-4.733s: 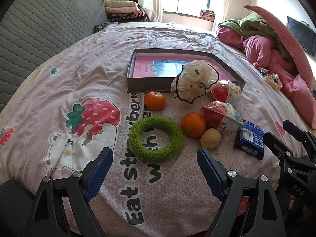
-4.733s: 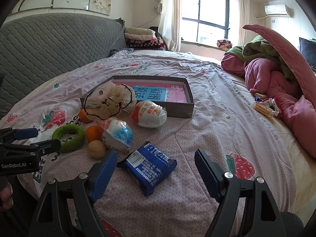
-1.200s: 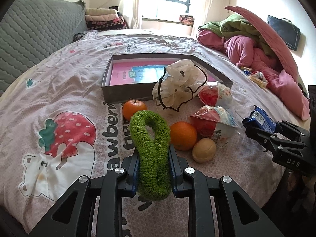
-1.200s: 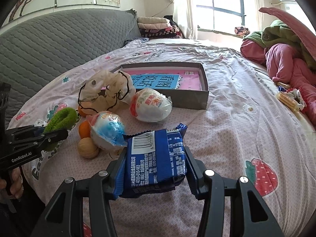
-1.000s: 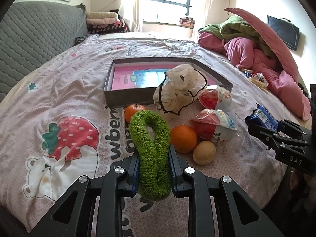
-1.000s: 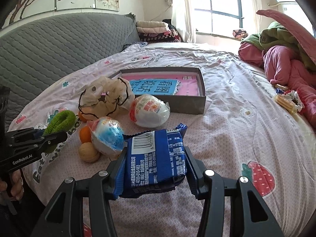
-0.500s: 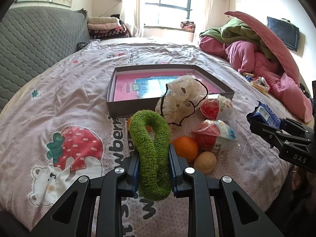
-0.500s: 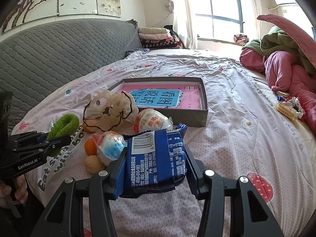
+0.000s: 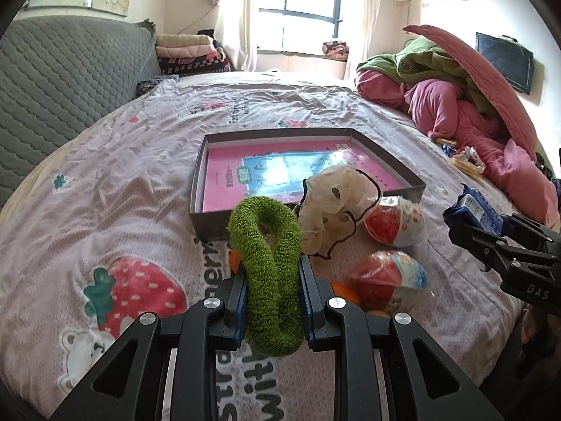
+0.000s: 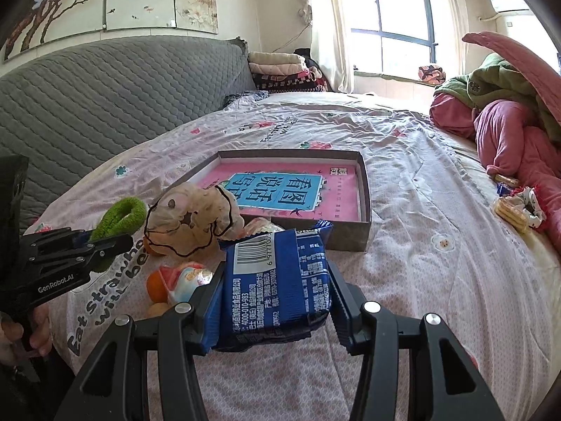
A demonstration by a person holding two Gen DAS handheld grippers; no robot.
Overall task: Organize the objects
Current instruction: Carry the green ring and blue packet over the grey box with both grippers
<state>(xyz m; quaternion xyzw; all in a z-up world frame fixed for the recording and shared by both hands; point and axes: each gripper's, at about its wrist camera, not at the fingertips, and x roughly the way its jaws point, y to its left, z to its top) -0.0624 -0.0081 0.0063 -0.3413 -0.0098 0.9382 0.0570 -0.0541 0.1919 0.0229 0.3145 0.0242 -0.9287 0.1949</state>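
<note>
My left gripper (image 9: 271, 301) is shut on a fuzzy green ring (image 9: 270, 273), squeezed into a loop and lifted off the bedspread. My right gripper (image 10: 277, 298) is shut on a blue snack packet (image 10: 277, 280), also held above the bed. Ahead lies a shallow grey box (image 9: 196, 189) with a pink and blue sheet inside (image 10: 364, 189). In front of the box sit a cream mesh bag (image 9: 333, 207), two wrapped toy eggs (image 9: 394, 224) (image 9: 389, 279), and oranges partly hidden behind the fingers (image 9: 345, 289).
A grey quilted headboard (image 9: 52, 80) runs along the left. Pink and green bedding (image 9: 455, 105) is piled at the right, with small snack wrappers (image 10: 515, 207) beside it. Folded blankets (image 9: 189, 52) sit by the window. A hand (image 10: 35, 329) grips the left tool.
Both grippers have risen a little and drifted toward the box, each keeping its hold. The objects on the bed have not moved.
</note>
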